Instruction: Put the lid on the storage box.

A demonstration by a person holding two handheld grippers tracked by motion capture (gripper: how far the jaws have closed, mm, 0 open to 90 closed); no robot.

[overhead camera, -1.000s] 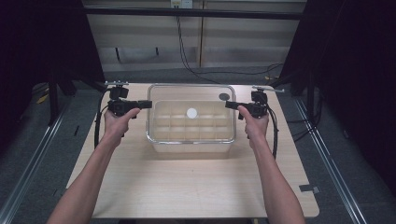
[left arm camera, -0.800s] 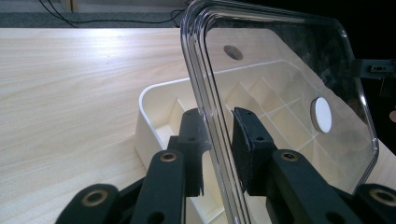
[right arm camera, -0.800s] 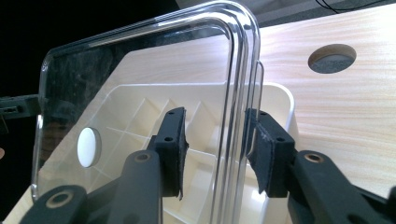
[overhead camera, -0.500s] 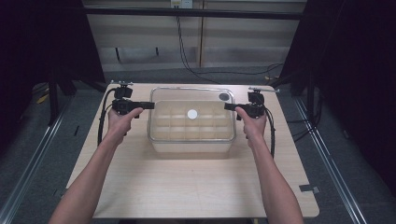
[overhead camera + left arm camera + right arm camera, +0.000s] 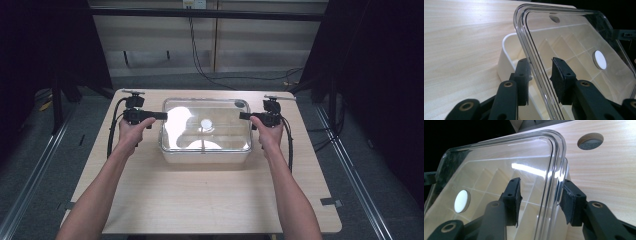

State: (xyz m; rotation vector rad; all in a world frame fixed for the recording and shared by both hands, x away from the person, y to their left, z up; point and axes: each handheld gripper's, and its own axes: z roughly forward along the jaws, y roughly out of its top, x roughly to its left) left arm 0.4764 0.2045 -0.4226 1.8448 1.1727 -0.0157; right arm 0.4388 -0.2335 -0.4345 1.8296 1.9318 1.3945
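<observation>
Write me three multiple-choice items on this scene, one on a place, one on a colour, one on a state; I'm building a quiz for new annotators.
1. Where is the clear lid?
A. flat on the table beside the box
B. above the divided white box
C. on the floor

2. What colour is the round disc at the lid's middle?
A. white
B. red
C. green

3. How do the left gripper and right gripper stand to the lid?
A. both far away from it
B. each straddles a lid edge
C. one holds the box

Answers: 1 B, box dividers show through it; 2 A, white disc; 3 B, an edge runs between each pair of jaws.
</observation>
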